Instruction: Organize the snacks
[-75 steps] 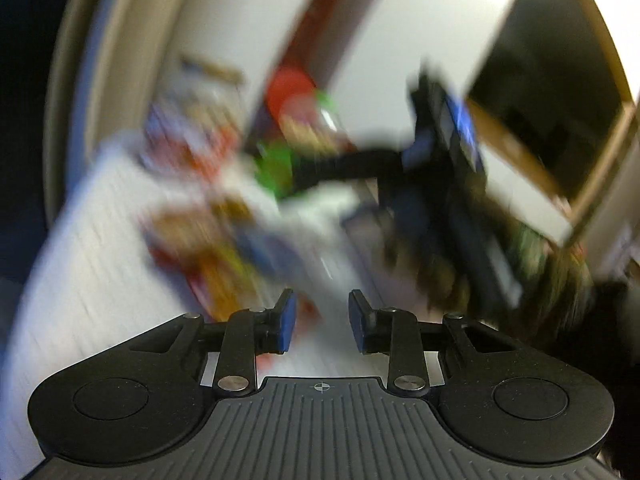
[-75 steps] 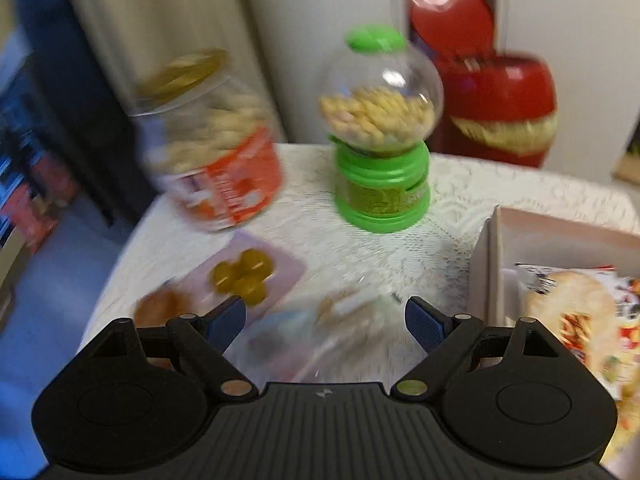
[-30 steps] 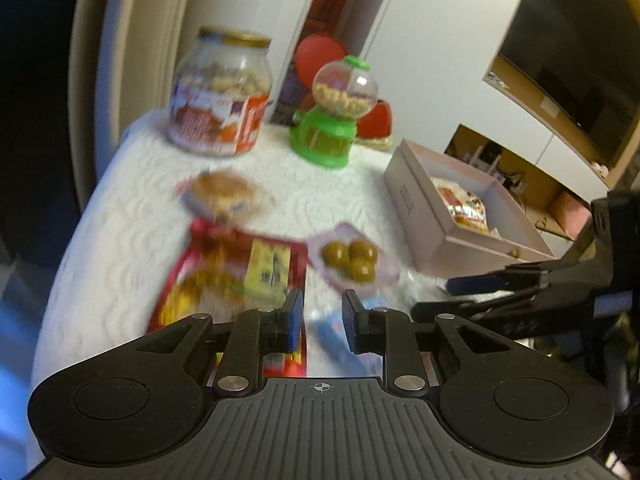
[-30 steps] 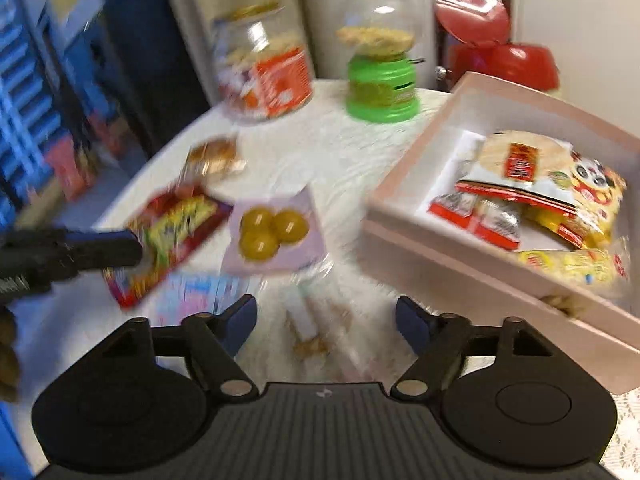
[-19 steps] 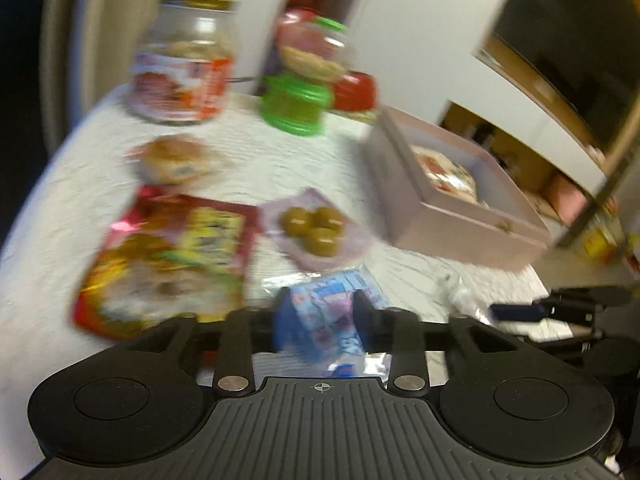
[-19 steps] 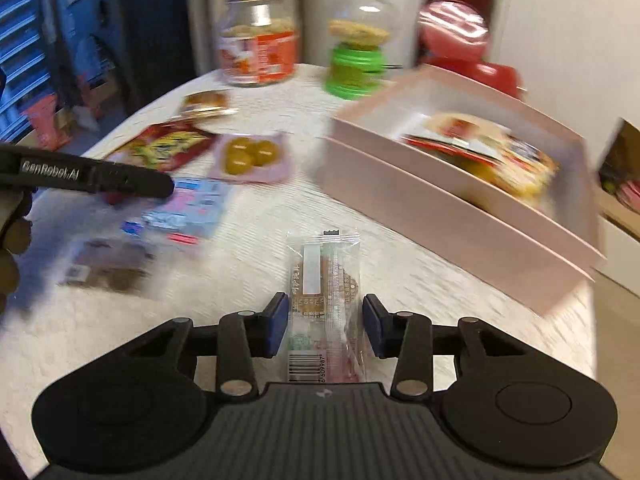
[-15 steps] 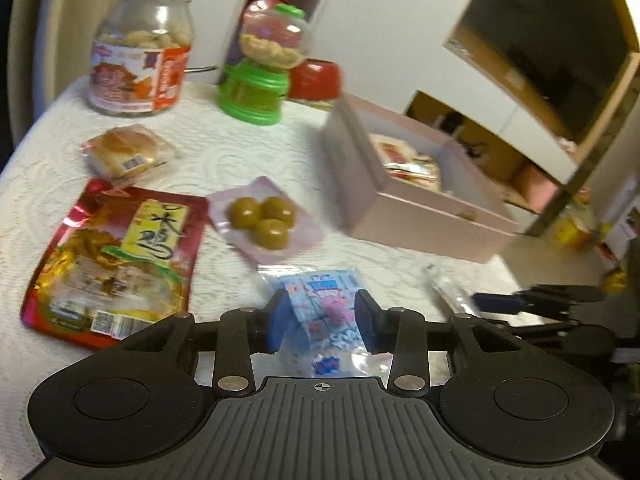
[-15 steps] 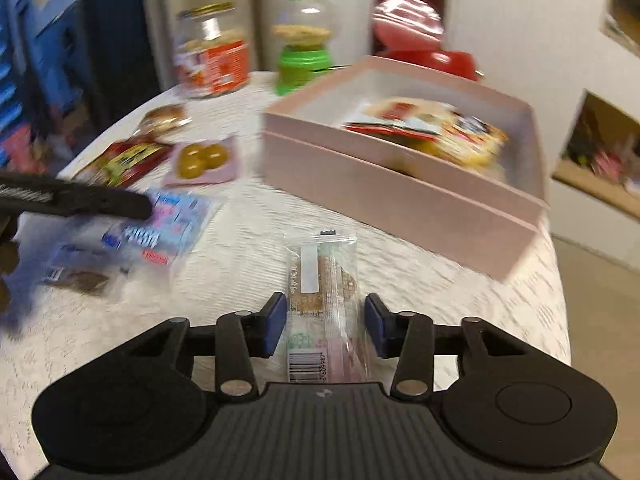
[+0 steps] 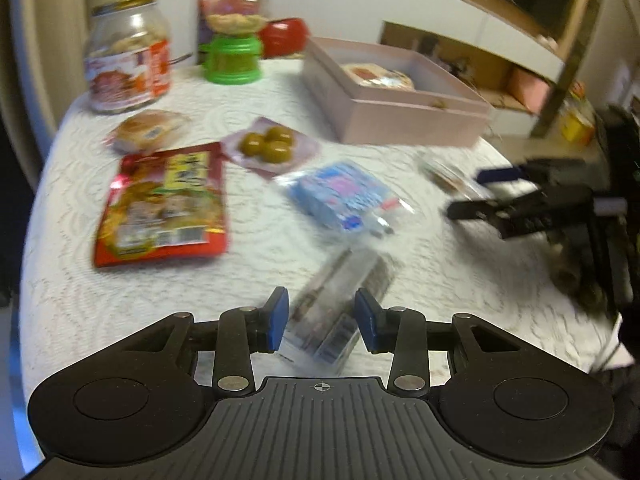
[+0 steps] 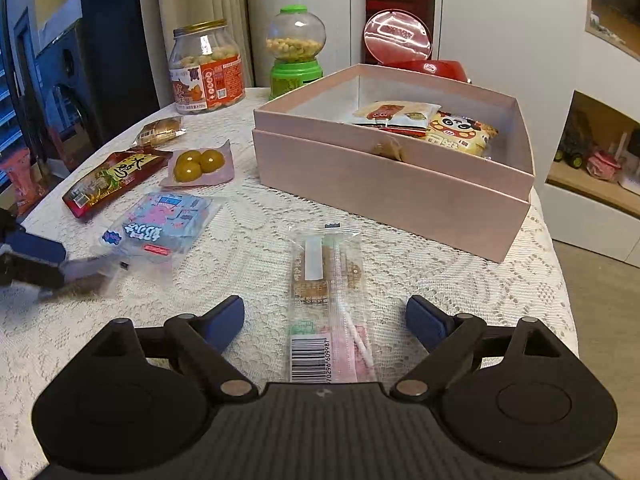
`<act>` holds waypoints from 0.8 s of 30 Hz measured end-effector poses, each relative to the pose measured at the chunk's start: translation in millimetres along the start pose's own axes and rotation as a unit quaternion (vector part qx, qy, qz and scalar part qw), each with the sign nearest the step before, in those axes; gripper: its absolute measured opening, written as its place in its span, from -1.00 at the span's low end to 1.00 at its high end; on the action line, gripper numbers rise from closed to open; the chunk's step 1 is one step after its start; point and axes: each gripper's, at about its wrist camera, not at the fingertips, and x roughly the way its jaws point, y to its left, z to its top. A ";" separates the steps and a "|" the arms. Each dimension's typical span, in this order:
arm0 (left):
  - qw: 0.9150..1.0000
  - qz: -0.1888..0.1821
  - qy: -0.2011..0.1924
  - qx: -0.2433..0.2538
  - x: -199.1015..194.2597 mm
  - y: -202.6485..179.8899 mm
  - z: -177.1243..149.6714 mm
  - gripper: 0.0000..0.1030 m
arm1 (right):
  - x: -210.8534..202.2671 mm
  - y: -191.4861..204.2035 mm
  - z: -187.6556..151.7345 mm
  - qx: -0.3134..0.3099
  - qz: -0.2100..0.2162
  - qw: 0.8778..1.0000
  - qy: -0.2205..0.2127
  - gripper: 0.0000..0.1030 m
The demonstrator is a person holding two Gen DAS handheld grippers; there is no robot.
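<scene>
The right gripper hovers with jaws spread wide on either side of a clear-wrapped brown biscuit packet lying flat on the white lace tabletop, just in front of the open pink cardboard box holding bagged snacks. The left gripper has its jaws parted around a blurred clear packet; whether they touch it cannot be told. A blue-and-pink cartoon snack bag lies between the two grippers.
</scene>
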 end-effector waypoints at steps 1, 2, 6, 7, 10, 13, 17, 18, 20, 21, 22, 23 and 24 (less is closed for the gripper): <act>1.000 -0.004 0.003 0.012 1.3 -7.8 0.1 -0.17 | 0.4 1.3 0.0 -0.003 -0.002 1.000 0.000 0.73; 1.000 -0.008 0.004 0.025 2.7 -15.2 -0.2 -0.16 | 0.3 1.5 -0.3 -0.005 -0.003 1.000 0.000 0.74; 0.998 -0.003 0.006 0.056 15.4 -42.5 2.9 -0.08 | 0.6 -0.1 -0.4 -0.003 -0.001 1.000 -0.001 0.76; 0.998 0.002 0.002 0.063 19.8 -48.0 4.3 -0.08 | 0.9 -0.2 -0.6 -0.003 -0.002 1.000 -0.001 0.77; 0.997 -0.006 -0.005 0.078 34.4 -66.0 10.7 -0.09 | 1.5 -0.8 -0.6 -0.003 -0.002 1.000 -0.002 0.80; 0.997 -0.019 -0.021 0.072 50.2 -79.5 18.3 -0.06 | 1.0 -3.2 -0.9 0.000 0.001 1.000 -0.002 0.80; 0.997 0.008 -0.032 0.076 59.0 -91.3 23.9 -0.09 | -1.6 -13.4 -1.5 0.029 -0.001 1.000 -0.006 0.80; 0.996 0.016 -0.033 0.075 57.9 -89.0 23.7 -0.09 | -2.4 -17.0 -1.7 0.038 0.001 0.999 -0.007 0.80; 0.996 0.047 -0.036 0.066 54.6 -80.9 21.9 -0.10 | -2.7 -21.4 -1.7 0.051 -0.003 0.999 -0.008 0.80; 0.996 0.061 -0.036 0.059 52.4 -75.7 20.8 -0.10 | -2.0 -22.0 -1.4 0.053 -0.005 0.999 -0.006 0.80; 0.997 0.058 -0.034 0.049 49.4 -70.7 20.0 -0.10 | -1.2 -21.1 -0.6 0.049 -0.007 0.999 -0.005 0.80; 0.997 0.049 -0.030 0.042 47.0 -68.3 19.9 -0.10 | 0.4 -19.0 0.6 0.042 -0.010 0.999 -0.003 0.80; 0.998 0.040 -0.024 0.042 45.5 -68.1 19.9 -0.10 | 2.6 -17.0 2.5 0.035 -0.013 0.999 0.000 0.80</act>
